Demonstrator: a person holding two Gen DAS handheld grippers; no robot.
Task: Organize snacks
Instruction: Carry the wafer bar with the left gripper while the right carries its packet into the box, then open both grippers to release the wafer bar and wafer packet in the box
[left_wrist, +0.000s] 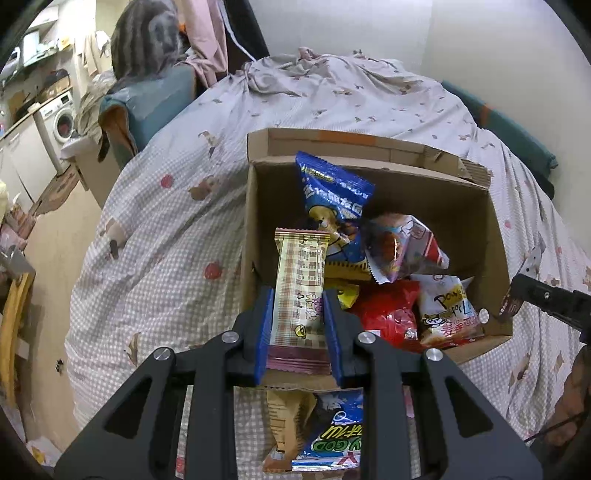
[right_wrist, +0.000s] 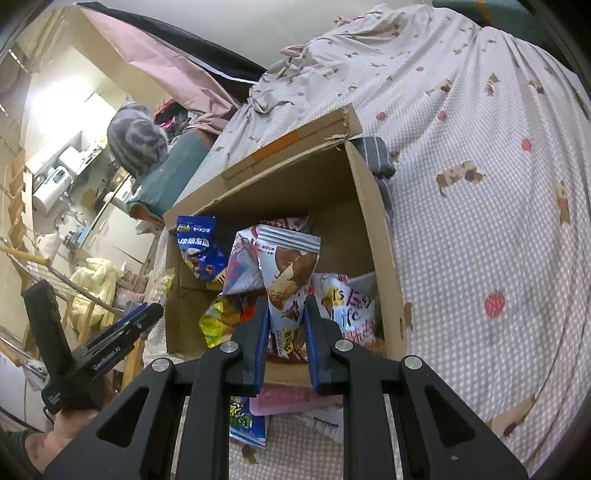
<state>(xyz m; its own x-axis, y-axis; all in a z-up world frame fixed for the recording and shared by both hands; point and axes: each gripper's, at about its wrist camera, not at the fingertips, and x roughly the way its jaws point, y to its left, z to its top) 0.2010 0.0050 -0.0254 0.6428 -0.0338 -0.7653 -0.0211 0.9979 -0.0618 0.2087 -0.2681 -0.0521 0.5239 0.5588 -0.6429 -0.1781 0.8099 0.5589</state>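
Note:
An open cardboard box (left_wrist: 255, 206) sits on the bed and holds several snack packs: a blue pack (left_wrist: 336, 195), a red pack (left_wrist: 388, 314) and a white pack (left_wrist: 448, 306). My left gripper (left_wrist: 298, 295) is shut on a beige checked snack bar (left_wrist: 301, 288), held over the box's near left corner. My right gripper (right_wrist: 286, 302) is shut on a brown and silver snack pouch (right_wrist: 286, 269), held over the near edge of the same box (right_wrist: 384, 236). The blue pack (right_wrist: 199, 247) leans at its far left. The left gripper (right_wrist: 122, 328) shows at the left of the right wrist view.
The bed has a checked quilt (left_wrist: 166, 229) (right_wrist: 498, 221). Loose snack packs lie on it in front of the box (left_wrist: 325, 443) (right_wrist: 247, 421). A pillow and grey blanket (left_wrist: 147, 48) sit at the bed's far left. A washing machine (left_wrist: 59, 122) and floor lie left.

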